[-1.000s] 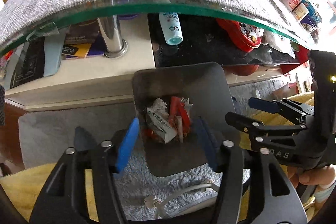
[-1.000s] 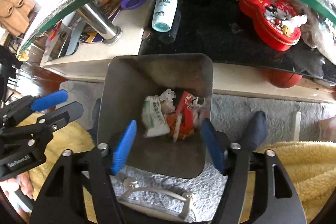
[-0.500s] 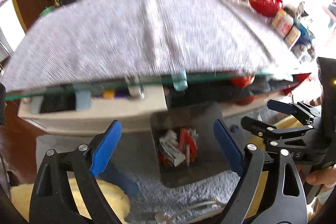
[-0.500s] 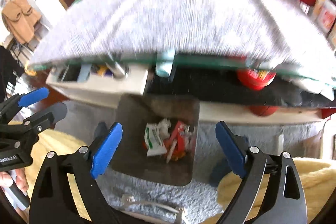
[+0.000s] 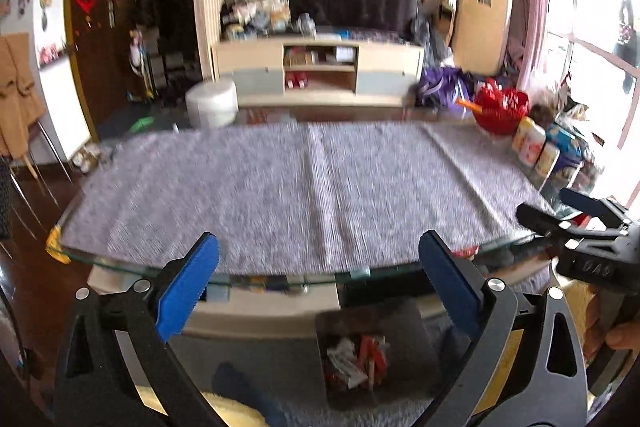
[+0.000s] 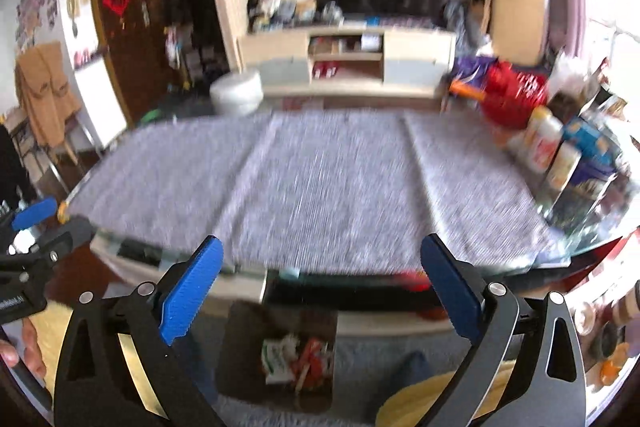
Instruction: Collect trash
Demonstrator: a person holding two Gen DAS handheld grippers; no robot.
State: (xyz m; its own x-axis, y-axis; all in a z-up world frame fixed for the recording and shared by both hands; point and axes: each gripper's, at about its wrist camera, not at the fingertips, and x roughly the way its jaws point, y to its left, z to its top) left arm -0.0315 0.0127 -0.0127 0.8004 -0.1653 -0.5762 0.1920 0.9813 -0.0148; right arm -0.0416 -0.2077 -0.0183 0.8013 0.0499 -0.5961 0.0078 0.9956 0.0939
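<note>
A dark grey bin [image 5: 384, 315] stands on the floor rug below the table's near edge, with white and red wrappers [image 5: 356, 363] lying inside. My left gripper [image 5: 319, 243] hovers high above it, jaws opening wide, nothing between them. In the right wrist view the same bin [image 6: 248, 327] and its wrappers [image 6: 296, 355] sit low in frame. My right gripper [image 6: 321, 245] is also opening, and nothing is between its jaws. Each gripper shows at the other view's edge: the right gripper [image 5: 546, 203], the left gripper [image 6: 66, 217].
A glass table under a grey cloth [image 5: 312, 187] stretches ahead. A red basket [image 5: 500, 107] and bottles [image 5: 532, 147] crowd its right end. A lower shelf [image 5: 272, 311] sits under the glass. A yellow blanket [image 6: 424, 399] lies near me. A TV stand [image 5: 320, 71] is beyond.
Both grippers have risen from just above the bin to over the table's edge and tilted up. Their jaws have spread wider. The bin now sits lower and smaller in both views.
</note>
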